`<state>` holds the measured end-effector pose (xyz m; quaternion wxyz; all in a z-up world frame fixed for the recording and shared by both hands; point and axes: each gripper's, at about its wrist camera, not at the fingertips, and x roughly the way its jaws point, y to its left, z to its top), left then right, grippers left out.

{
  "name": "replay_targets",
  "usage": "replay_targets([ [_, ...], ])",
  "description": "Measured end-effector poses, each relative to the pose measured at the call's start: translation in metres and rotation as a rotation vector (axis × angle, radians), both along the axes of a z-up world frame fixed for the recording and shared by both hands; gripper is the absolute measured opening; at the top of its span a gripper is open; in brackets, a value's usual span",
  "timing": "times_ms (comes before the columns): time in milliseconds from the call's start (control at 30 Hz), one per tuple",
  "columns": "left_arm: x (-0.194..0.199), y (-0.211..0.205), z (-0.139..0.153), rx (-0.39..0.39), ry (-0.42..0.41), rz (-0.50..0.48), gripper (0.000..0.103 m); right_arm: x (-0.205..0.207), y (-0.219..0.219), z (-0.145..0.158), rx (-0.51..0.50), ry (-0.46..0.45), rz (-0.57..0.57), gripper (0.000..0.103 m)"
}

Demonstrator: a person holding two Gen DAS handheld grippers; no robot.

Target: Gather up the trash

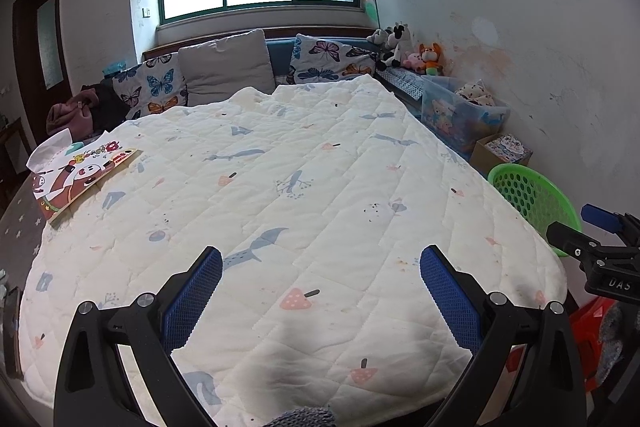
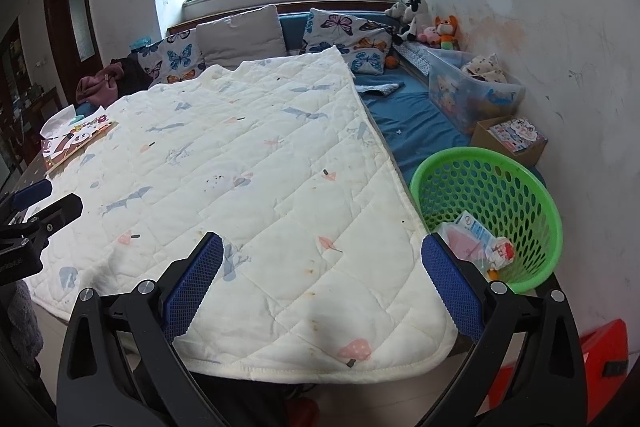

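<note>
A quilted cloth bedspread (image 2: 240,163), matt and stitched in diamonds, is covering the bed and showing faint brownish stains. The green basket (image 2: 486,211) is showing perforated plastic with a slight sheen; crinkled glossy wrappers (image 2: 476,239) are lying inside it. The left gripper (image 1: 320,303) and right gripper (image 2: 322,291) are showing matt black plastic frames, bright metal screw heads and blue textured pads (image 2: 192,287). The storage bin (image 2: 472,91) is showing translucent plastic, the box (image 2: 508,139) plain cardboard, the picture book (image 1: 84,179) printed paper, and the pillows (image 2: 240,35) soft cloth.
</note>
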<state>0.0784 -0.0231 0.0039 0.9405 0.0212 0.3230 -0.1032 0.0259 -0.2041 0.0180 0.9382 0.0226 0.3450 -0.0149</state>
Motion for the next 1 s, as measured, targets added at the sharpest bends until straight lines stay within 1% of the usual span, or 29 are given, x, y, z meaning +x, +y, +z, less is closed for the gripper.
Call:
replay_targets([
  [833, 0.0009, -0.0044, 0.0005, 0.002, 0.002, -0.014, 0.096, -0.0015, -0.0004, 0.0008, 0.001, 0.0, -0.012, 0.099],
  [1000, 0.0005, -0.0039, 0.0015, 0.006, -0.002, -0.005, 0.096, -0.0021, -0.0012, 0.0002, 0.003, 0.001, -0.012, 0.099],
])
